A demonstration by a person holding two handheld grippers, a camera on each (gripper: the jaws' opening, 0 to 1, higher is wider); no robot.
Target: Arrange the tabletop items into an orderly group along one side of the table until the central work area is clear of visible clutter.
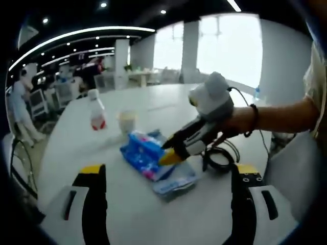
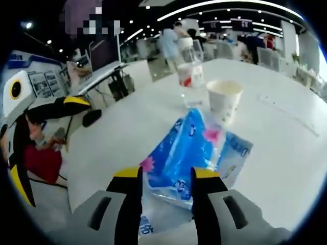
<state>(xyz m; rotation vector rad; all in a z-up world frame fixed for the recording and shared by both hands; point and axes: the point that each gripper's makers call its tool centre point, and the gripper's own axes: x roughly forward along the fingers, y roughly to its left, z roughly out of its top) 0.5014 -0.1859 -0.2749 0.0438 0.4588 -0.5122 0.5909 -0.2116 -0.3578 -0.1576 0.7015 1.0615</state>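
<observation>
A blue tissue packet (image 1: 144,151) lies mid-table on top of a flatter clear-and-blue packet (image 1: 178,181). My right gripper (image 1: 171,154), held by a hand reaching in from the right, has its yellow tips closed on the blue packet's edge. In the right gripper view the blue packet (image 2: 186,148) bulges up between the two jaws of the right gripper (image 2: 166,176). Behind it stand a paper cup (image 2: 224,99) and a small bottle with a red label (image 2: 190,66). My left gripper (image 1: 169,169) stands wide open, nothing between its jaws, just short of the packets.
The cup (image 1: 126,121) and the bottle (image 1: 96,109) stand left of the packets on the white table (image 1: 153,99). A coiled black cable (image 1: 220,157) lies right of the packets. Chairs and people fill the office beyond the table's far edge.
</observation>
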